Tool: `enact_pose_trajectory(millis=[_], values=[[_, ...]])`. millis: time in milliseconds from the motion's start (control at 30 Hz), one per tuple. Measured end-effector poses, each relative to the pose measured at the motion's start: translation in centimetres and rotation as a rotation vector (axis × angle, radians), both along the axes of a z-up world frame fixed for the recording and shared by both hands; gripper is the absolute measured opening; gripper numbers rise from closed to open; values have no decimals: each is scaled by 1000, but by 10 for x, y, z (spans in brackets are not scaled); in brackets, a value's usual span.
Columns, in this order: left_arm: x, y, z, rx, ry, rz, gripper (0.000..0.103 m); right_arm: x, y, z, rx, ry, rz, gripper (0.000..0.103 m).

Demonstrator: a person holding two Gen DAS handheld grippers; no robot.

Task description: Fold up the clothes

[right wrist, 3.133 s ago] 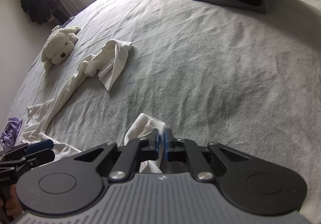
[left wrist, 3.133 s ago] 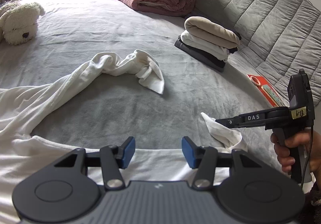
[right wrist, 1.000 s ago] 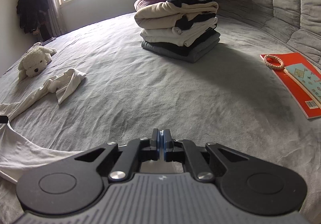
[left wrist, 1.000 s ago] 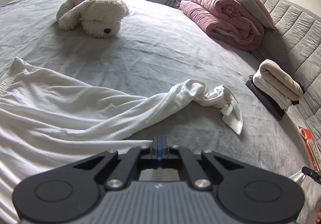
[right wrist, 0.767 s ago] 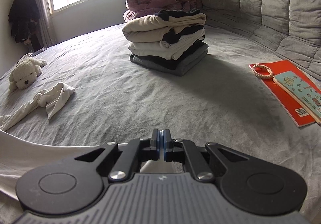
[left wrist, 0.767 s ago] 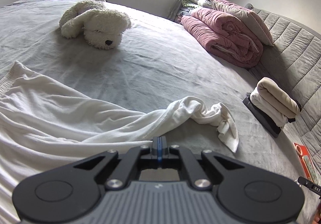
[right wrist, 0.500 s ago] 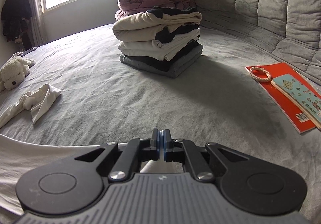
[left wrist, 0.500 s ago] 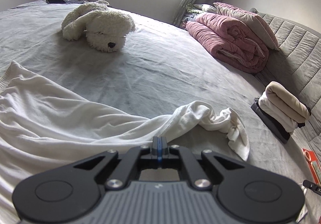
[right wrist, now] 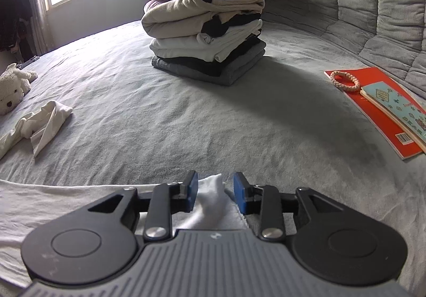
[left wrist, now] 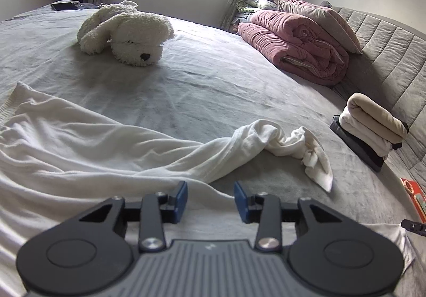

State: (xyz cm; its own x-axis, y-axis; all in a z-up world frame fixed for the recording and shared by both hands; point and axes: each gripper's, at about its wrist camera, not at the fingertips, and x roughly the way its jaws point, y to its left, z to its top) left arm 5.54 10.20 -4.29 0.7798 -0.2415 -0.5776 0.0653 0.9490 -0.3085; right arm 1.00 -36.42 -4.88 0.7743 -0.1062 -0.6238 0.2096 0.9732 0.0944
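Note:
A white garment (left wrist: 80, 147) lies spread over the grey bed, one twisted sleeve (left wrist: 287, 142) trailing off to the right. My left gripper (left wrist: 210, 202) hovers just over the garment's near edge. Its jaws are opening and the cloth lies flat beneath them, not pinched. In the right wrist view the same garment (right wrist: 53, 203) runs along the near edge. My right gripper (right wrist: 215, 194) is opening too. A raised corner of the cloth (right wrist: 213, 190) still stands between its blue pads without being pressed. The sleeve end (right wrist: 45, 123) lies at the left.
A stack of folded clothes (right wrist: 205, 38) stands ahead of the right gripper, also seen from the left (left wrist: 372, 129). A white plush dog (left wrist: 125, 33) lies further back. A rolled pink duvet (left wrist: 295, 49) sits against the padded headboard. Red books (right wrist: 383, 108) with a braided ring lie at the right.
Both grippers, shut on the garment's edge half a second ago, have opened and let it go. The cloth has settled onto the bed.

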Motion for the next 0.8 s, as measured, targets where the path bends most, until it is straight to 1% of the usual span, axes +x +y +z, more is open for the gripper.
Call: enact_pose_trajectory(millis=[67, 233, 400, 533, 667, 700, 800], values=[[-9, 12, 7, 0, 4, 5, 43, -4, 5, 7, 28, -9, 15, 41], [-29, 48, 13, 6, 40, 71, 46, -14, 24, 16, 85, 0, 91, 45], [-46, 85, 12, 14, 64, 148, 46, -23, 46, 15, 88, 38, 163, 49], [-61, 116, 16, 29, 70, 206, 46, -29, 47, 12, 84, 61, 143, 49], [-79, 153, 17, 21, 106, 278, 46, -38, 31, 10, 143, 85, 85, 49], [-84, 163, 17, 10, 116, 299, 46, -41, 25, 10, 168, 96, 65, 49], [-100, 195, 15, -62, 145, 367, 46, -49, 9, 13, 228, 113, 13, 49]])
